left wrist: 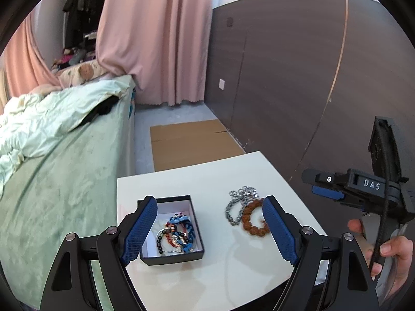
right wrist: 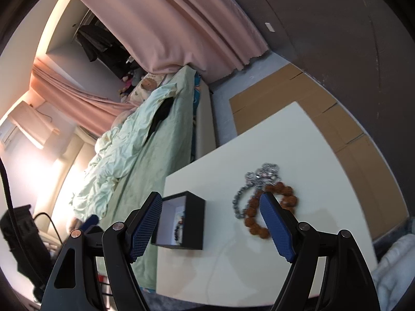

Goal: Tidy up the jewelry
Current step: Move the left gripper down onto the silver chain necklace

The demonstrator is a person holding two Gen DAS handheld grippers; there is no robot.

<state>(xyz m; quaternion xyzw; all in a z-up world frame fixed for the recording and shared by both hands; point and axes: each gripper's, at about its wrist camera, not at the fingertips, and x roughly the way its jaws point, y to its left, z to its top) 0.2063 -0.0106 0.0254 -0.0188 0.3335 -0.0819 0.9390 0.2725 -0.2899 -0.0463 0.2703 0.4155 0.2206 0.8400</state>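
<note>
A black box with a white lining (left wrist: 172, 257) sits on the white table (left wrist: 207, 178) and holds several beaded bracelets (left wrist: 176, 233). To its right lie a silver chain (left wrist: 240, 202) and a brown bead bracelet (left wrist: 250, 220), touching each other. My left gripper (left wrist: 210, 229) is open and empty above the table, its left finger by the box. My right gripper (right wrist: 210, 224) is open and empty, hovering above the table between the box (right wrist: 181, 223) and the brown bracelet (right wrist: 259, 215). The chain (right wrist: 255, 181) lies behind that bracelet.
A bed with a green cover (left wrist: 52, 168) runs along the table's left side. Flat cardboard (left wrist: 192, 142) lies on the floor beyond the table. A dark wood wall (left wrist: 298, 77) stands at the right. Pink curtains (left wrist: 155, 39) hang behind.
</note>
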